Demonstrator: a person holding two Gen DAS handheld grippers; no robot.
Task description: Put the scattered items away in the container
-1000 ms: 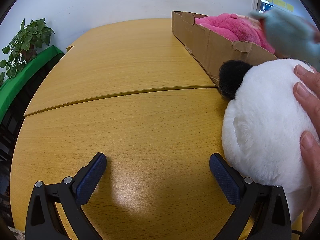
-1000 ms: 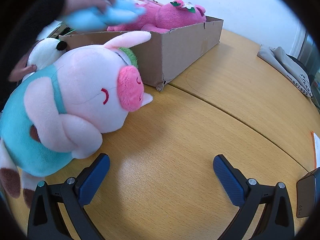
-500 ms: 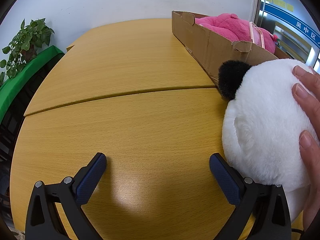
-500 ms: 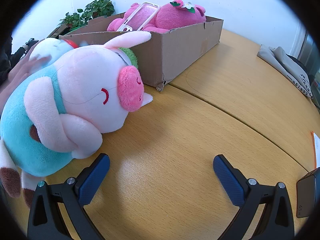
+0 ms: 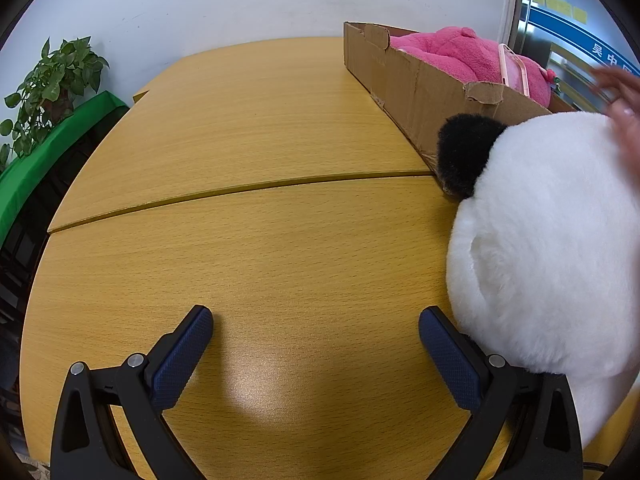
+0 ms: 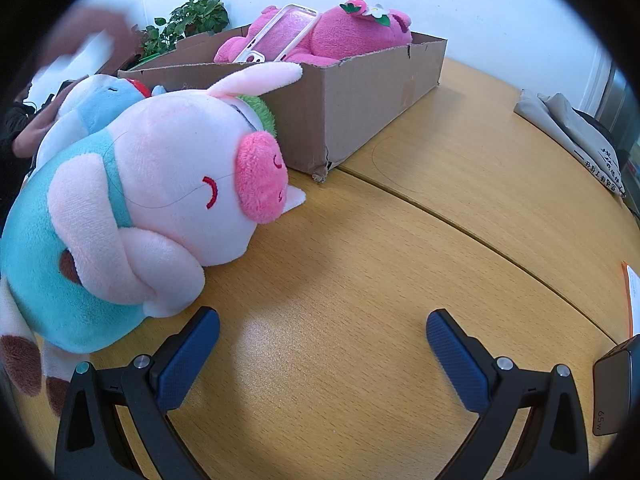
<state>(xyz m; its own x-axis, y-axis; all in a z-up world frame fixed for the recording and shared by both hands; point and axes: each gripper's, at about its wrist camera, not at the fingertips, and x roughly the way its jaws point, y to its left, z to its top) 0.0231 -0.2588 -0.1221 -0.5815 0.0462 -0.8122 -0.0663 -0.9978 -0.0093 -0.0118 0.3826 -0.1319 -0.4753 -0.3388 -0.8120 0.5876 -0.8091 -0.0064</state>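
The left claw [image 5: 316, 334] is spread wide and empty, low over the wooden counter [image 5: 260, 248]. Its right finger [image 5: 448, 356] lies just beside a white plush [image 5: 548, 248] with a black ear, and may be touching the fur; I cannot tell. That plush sits at the counter's right edge in the left view, its ear against the near corner of the box [image 5: 424, 92]. A blurred hand [image 5: 624, 108] hovers over the top of the plush near the frame's edge.

The right claw [image 6: 323, 342] is likewise spread wide and holds nothing, low over bare wood. A pig plush [image 6: 168, 196] in a teal outfit lies on its side toward the left of the right view, snout pointing right, one pink ear touching the box wall [image 6: 360, 108]. Its lower arm lies just beside the claw's left finger [image 6: 188, 356]. Behind the pig lies a blue-and-white plush [image 6: 100, 100], and a green fuzzy thing [image 6: 260, 114] peeks out between the pig's head and the box.

The box stands open on the far part of the counter. Inside it lies a pink plush [image 6: 352, 34] with a strawberry and flower on its head, and a pink phone case [image 6: 280, 34] rests across it. Another blurred hand [image 6: 80, 36] shows at the upper left of the right view.

A potted plant [image 5: 52, 84] stands beyond the counter's far left edge. Folded grey cloth [image 6: 572, 136] lies at the far right edge, and a dark block [image 6: 616, 392] sits at the near right edge.
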